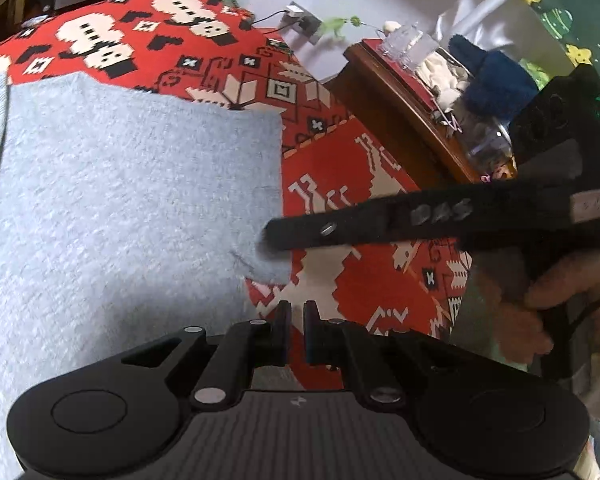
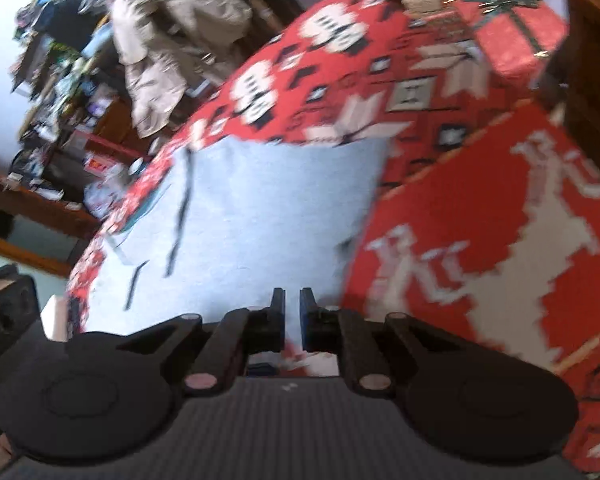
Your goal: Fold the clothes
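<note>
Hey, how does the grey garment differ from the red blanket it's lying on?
The grey garment is plain and one colour; the red blanket carries white and black patterns of figures and reindeer. The grey garment lies as a compact shape with straight edges, while the red blanket spreads well beyond it on the sides in view. The garment lies on top; the blanket is underneath. Both are fabric lying flat.

Open red cloth to the right, clutter at the edges

Right of the grey garment (image 1: 132, 200) the red patterned surface (image 1: 340, 168) lies bare; the right gripper (image 1: 276, 236) reaches across it, and a wooden cabinet (image 1: 400, 112) and a wrapped gift box (image 2: 512, 36) border it.
</note>
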Demonstrator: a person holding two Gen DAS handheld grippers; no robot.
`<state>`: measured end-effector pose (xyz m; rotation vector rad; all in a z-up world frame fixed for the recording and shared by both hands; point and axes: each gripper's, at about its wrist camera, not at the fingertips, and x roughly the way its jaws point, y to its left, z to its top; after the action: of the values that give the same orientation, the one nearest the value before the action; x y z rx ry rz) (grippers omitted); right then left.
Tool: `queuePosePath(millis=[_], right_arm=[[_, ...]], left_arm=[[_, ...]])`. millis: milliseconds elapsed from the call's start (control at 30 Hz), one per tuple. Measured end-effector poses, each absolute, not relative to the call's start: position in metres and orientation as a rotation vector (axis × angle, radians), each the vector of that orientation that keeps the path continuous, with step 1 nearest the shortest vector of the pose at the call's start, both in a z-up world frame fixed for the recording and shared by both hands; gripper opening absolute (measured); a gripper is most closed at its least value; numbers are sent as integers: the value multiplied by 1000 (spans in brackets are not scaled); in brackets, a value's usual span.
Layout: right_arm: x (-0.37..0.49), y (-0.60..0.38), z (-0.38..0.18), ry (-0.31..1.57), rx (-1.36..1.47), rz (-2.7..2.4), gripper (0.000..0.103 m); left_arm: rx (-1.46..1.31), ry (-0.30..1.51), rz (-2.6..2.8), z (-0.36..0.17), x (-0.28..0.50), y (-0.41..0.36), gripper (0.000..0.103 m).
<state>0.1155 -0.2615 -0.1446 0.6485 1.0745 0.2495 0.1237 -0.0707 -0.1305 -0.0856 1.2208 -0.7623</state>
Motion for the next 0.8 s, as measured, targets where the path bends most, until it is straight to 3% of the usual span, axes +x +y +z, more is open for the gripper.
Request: queuePosePath(millis=[233, 300, 600, 800], right_arm=[[103, -258, -160, 1112, 659, 206, 3], [95, -263, -154, 1114, 647, 187, 11], [101, -225, -126, 1150, 511, 313, 10], [92, -203, -143, 1251, 439, 344, 9]], left_arm=[[-61, 1238, -721, -128, 107, -52, 6], [-61, 1238, -697, -126, 101, -42, 6], [-120, 1237, -520, -122, 85, 14, 6], [-106, 1239, -464, -121, 74, 46, 6]])
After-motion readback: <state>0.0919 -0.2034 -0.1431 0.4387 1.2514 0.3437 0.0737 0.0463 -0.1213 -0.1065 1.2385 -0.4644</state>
